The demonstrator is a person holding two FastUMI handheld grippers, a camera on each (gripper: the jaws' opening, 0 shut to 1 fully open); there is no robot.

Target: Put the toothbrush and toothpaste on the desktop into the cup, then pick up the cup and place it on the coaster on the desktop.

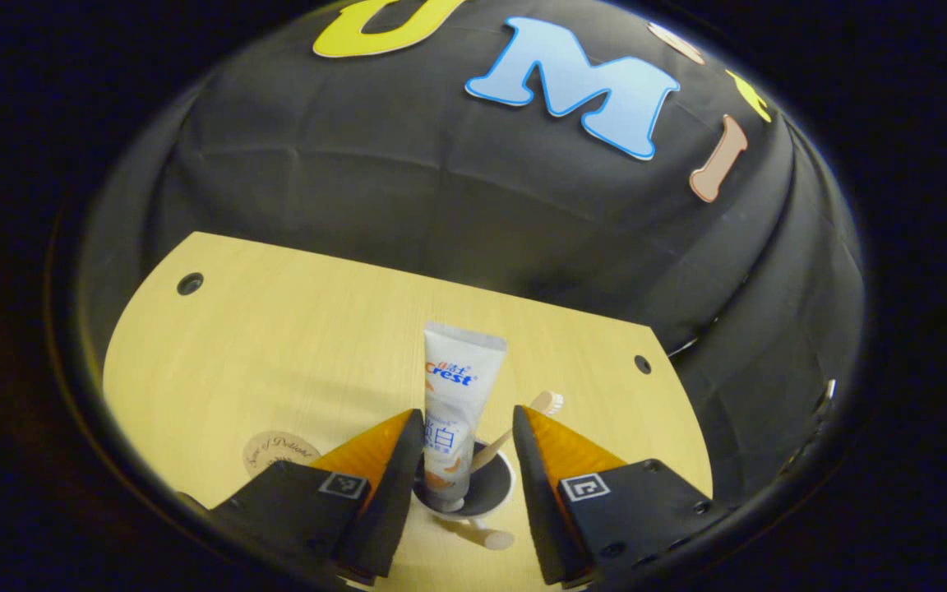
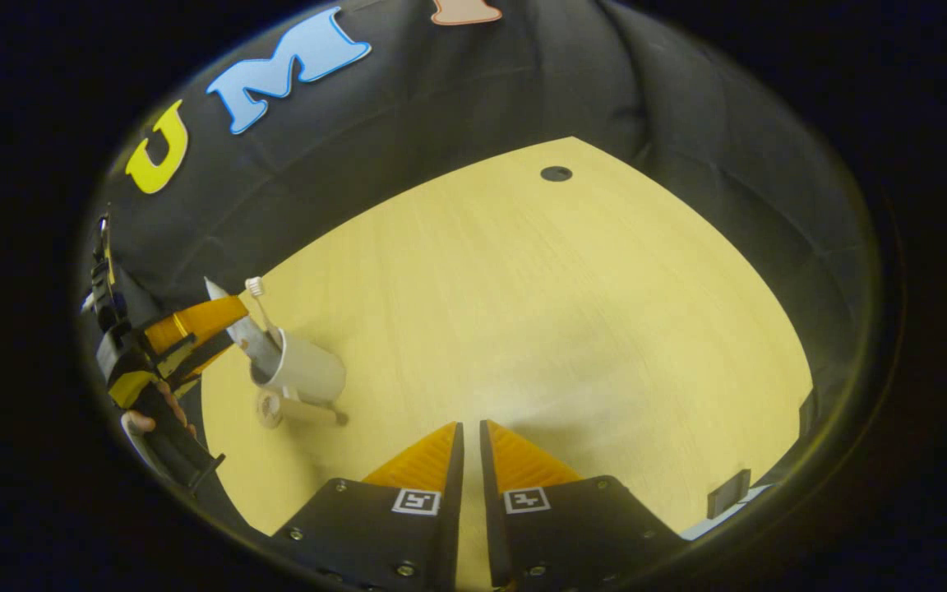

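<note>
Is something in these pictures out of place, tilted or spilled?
Nothing is spilled or broken. The toothpaste and toothbrush stand in the cup, which is upright on the table, not on the coaster.

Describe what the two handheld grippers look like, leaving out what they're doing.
Each gripper has two wedge-shaped fingers tapering to a point, mounted on dark blocks with visible screws. Every block carries a small square black-and-white marker. The right gripper matches. Seen from the right gripper view, the left one's body has dark and yellow parts.
</note>
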